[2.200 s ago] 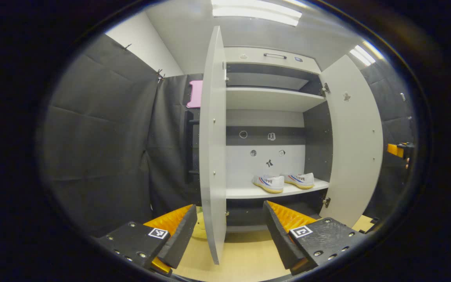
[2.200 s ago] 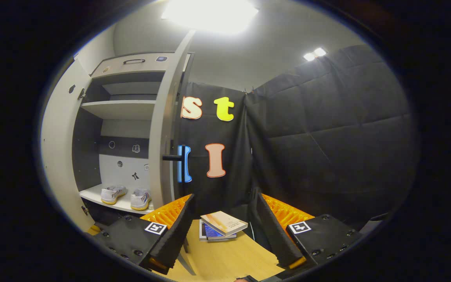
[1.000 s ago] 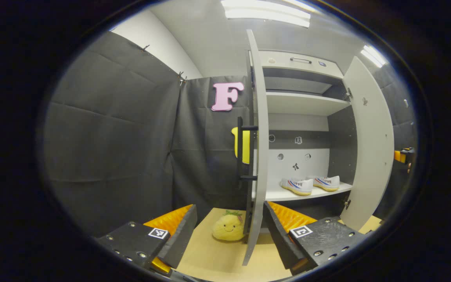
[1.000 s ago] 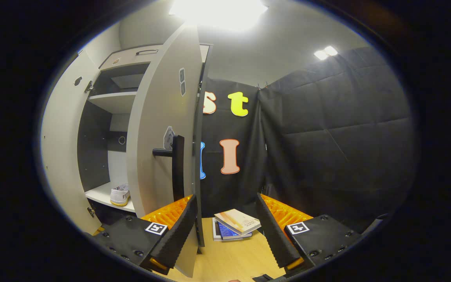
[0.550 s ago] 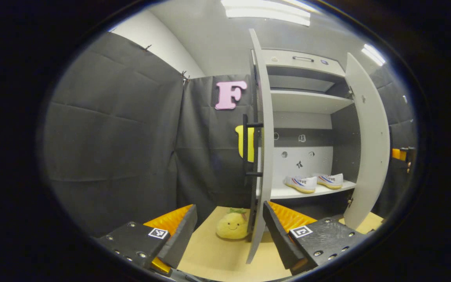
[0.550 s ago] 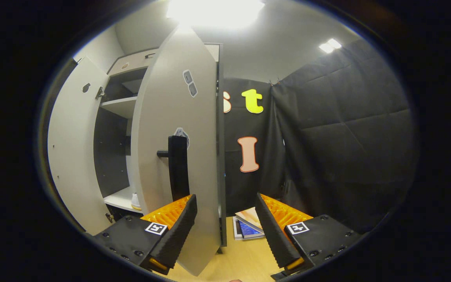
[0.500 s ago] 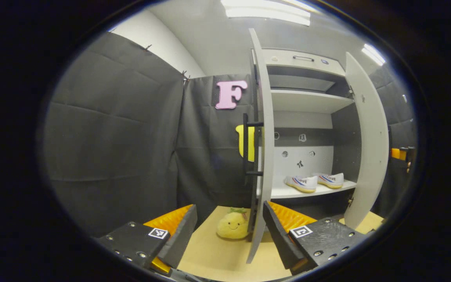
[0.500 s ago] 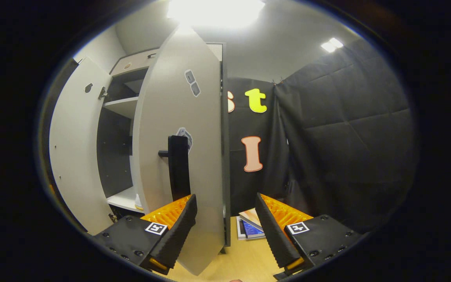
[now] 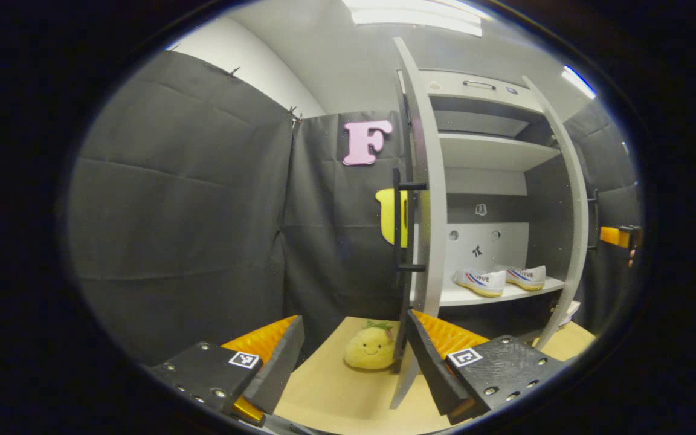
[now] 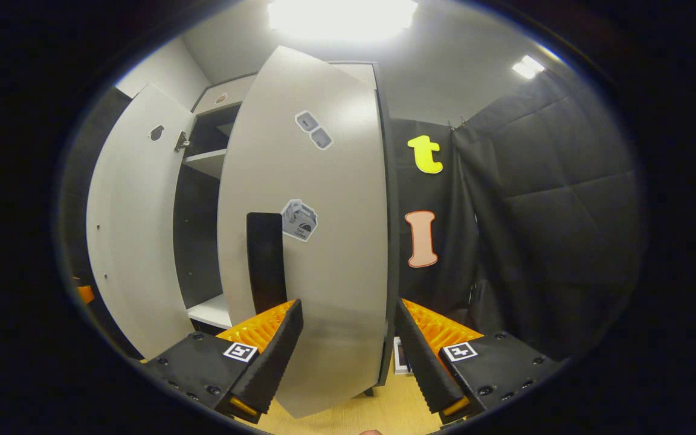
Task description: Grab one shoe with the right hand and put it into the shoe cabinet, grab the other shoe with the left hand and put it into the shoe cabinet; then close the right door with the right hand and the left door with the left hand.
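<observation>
Two white shoes [image 9: 481, 282] [image 9: 526, 277] stand side by side on the shoe cabinet's lower shelf [image 9: 463, 297]. My left gripper [image 9: 351, 368] is open and holds nothing. The left door [image 9: 429, 199] stands edge-on just past its right finger, black handle [image 9: 397, 223] facing left. The right door [image 9: 573, 211] is partly swung in. In the right gripper view, my right gripper [image 10: 348, 356] is open, and the right door's outer face [image 10: 330, 254] with its black handle [image 10: 263, 260] rises close between the fingers. I cannot tell whether they touch. The left door's inner face [image 10: 130, 229] stands beyond.
A yellow plush toy [image 9: 371, 349] sits on the wooden floor [image 9: 336, 393] by the left door's foot. Books [image 10: 399, 362] peek out behind the right door. Black cloth walls close in on both sides. The upper shelf [image 9: 487, 151] is bare.
The right door has swung further toward closed, with my right gripper following against its outer face. The shoes are now hidden in the right gripper view. The left gripper shifted slightly.
</observation>
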### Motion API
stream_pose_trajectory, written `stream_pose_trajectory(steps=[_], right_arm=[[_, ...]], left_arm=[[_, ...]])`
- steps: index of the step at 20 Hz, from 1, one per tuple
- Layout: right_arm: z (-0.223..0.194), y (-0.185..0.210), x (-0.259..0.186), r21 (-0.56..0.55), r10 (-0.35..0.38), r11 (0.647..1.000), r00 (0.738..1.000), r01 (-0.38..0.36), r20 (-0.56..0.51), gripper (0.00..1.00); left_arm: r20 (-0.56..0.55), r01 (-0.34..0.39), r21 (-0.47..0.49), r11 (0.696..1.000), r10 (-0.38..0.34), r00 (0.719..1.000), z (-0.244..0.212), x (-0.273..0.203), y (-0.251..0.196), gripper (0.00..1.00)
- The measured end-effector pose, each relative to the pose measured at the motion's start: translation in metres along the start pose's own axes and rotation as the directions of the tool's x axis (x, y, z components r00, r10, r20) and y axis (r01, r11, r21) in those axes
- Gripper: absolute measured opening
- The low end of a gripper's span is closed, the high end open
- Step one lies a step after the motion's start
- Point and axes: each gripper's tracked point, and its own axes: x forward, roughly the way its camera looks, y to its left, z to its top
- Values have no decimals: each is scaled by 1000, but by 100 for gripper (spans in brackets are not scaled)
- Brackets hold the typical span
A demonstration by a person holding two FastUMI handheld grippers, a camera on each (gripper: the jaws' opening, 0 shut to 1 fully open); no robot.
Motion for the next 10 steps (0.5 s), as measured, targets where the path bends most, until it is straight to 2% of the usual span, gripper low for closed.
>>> stream_pose_trajectory(steps=[7, 10], right_arm=[[-13, -23, -9, -15, -33, 999, 999, 33, -22, 93], [-23, -35, -16, -20, -54, 998, 998, 53, -41, 93]], left_arm=[[29, -79, 3, 997, 79, 996, 22, 45, 38, 100], [49, -78, -26, 997, 79, 996, 38, 63, 42, 100]])
